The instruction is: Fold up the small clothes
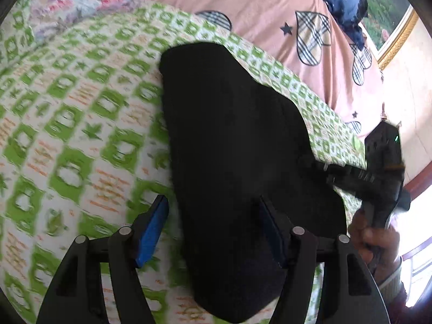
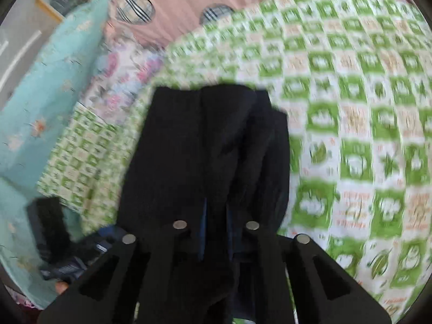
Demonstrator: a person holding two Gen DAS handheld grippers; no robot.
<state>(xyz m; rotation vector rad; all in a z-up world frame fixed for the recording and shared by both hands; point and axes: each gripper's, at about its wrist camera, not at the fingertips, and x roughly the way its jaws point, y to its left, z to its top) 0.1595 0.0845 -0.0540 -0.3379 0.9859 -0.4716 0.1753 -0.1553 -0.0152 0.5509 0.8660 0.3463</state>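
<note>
A small black garment point(image 1: 232, 140) lies on the green-and-white patterned blanket point(image 1: 81, 124). My left gripper point(image 1: 213, 210) is open, its blue pads point(image 1: 151, 232) wide apart, with the garment's near end lying between the fingers. In the right wrist view my right gripper point(image 2: 216, 216) is shut on the black garment point(image 2: 205, 145), which stretches away from the fingers in folds. The right gripper also shows in the left wrist view point(image 1: 324, 167), at the garment's right edge.
A pink sheet with plaid hearts point(image 1: 270, 5) lies beyond the blanket. A dark blue cloth point(image 1: 343, 2) is at the far right. A teal floral cover point(image 2: 35, 113) and a flowered pillow point(image 2: 121, 75) lie left. A framed picture point(image 1: 388, 19) hangs on the wall.
</note>
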